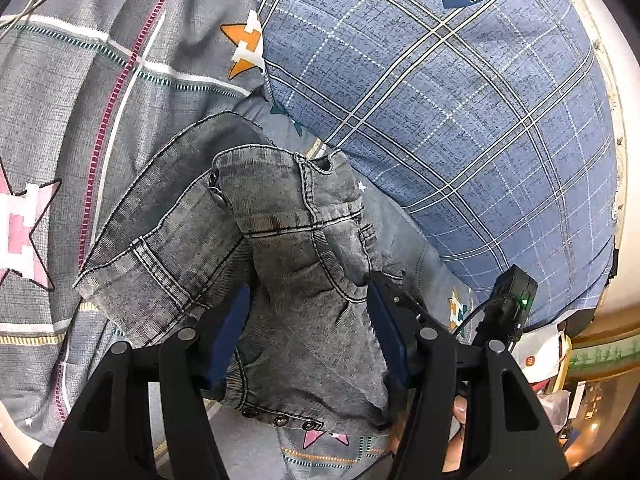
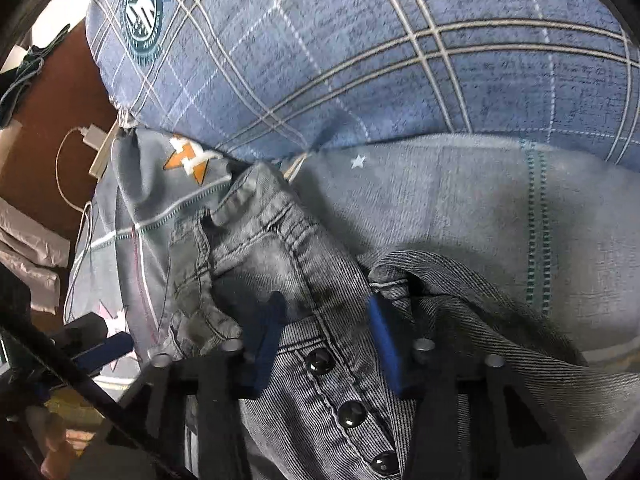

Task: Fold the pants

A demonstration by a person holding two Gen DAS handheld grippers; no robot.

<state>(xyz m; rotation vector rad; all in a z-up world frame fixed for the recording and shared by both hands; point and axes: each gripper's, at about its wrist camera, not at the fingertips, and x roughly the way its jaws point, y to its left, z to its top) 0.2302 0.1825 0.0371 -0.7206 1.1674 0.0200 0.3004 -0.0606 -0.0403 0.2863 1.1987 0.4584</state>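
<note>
Left wrist view, left tool [image 1: 308, 312] spread over jeans [image 1: 280, 248], right tool [image 2: 328, 332] spread too

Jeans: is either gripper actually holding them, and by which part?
Neither, as far as visible. Both the left gripper and right gripper have jaws spread open over the gray jeans, near the snap-button end, fabric between but unclamped.

The left gripper [image 1: 306, 320] is matte black, its two arms cut with triangular windows and pinned with round grey screw heads, ending in dark blue pads [image 1: 232, 328]. At four o'clock sits a small black box with a green light and a thin black cable (bare skin [image 1: 456, 432] shows just below it). The right gripper [image 2: 324, 332] has the same build: black frame, grey screws, blue fingers [image 2: 266, 340].
</note>
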